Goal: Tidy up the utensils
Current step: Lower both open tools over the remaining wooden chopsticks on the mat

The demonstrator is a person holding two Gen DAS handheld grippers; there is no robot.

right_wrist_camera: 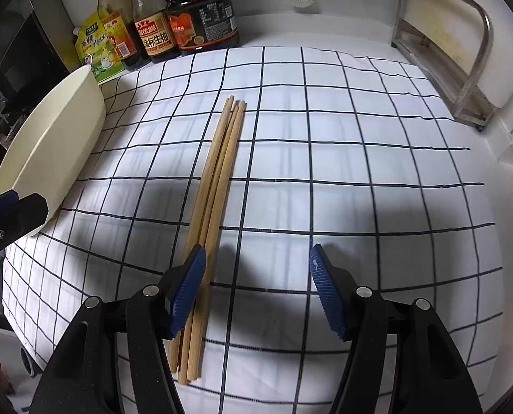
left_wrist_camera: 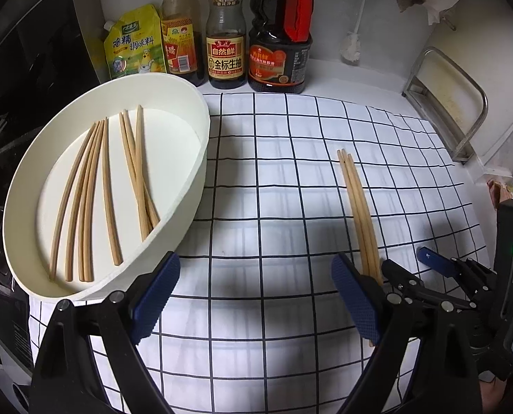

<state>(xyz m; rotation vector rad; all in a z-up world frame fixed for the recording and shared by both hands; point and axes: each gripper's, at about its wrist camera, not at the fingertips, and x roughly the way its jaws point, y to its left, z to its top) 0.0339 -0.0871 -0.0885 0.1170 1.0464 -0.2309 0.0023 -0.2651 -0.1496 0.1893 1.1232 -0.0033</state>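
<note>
1. A small bundle of pale wooden chopsticks (right_wrist_camera: 215,214) lies loose on the black-gridded white cloth (right_wrist_camera: 360,158) covering the surface, apart from the oval cream tray (left_wrist_camera: 194,172) already holding seven, so these look left to gather
2. Their long axis runs away from the cameras, far ends toward the sauce bottles (left_wrist_camera: 225,34)
3. Right tongs (right_wrist_camera: 256,296) gape, empty, left blue pad just beside the bundle
4. Left tongs (left_wrist_camera: 256,296) likewise spread, holding nothing

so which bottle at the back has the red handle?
The squat dark soy jug, rightmost in the row; the other two bottles are slim with no handle.
</note>
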